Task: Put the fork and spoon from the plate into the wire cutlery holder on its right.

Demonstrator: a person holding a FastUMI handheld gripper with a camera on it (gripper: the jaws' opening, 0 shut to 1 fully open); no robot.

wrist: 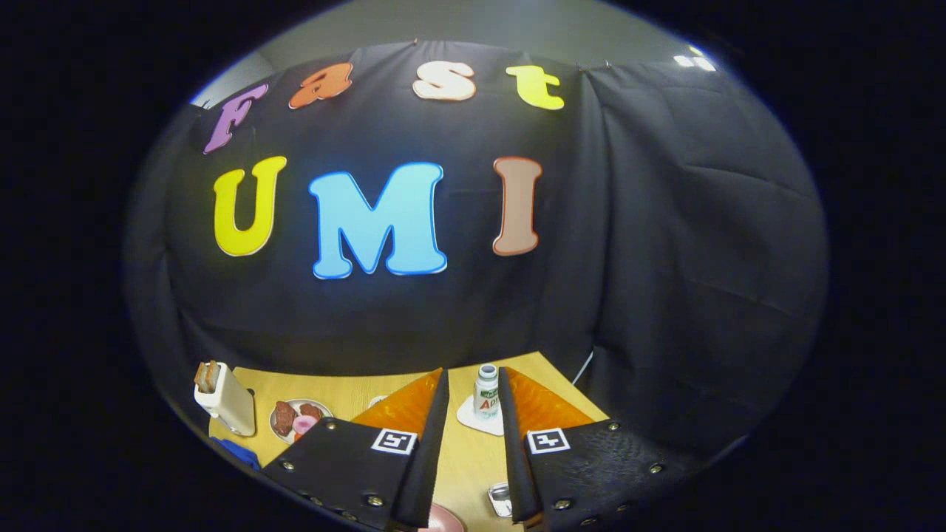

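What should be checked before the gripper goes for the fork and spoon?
1. Gripper open, nothing held: ok.
2. Fork and spoon located: cannot tell.
3. Cutlery holder located: cannot tell; a metal item by the right finger is too cropped to identify.
4. Plate located: cannot tell; a pink rim peeks between the fingers.
5. Bottle on its coaster beyond the fingers, apart from them: ok.
6. Toaster and food dish off to the side: ok.

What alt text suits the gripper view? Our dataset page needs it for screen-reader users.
The gripper is open and holds nothing above a wooden table. Between and beyond its fingertips a small bottle stands on a white coaster; a toaster and a plate of food sit further left.
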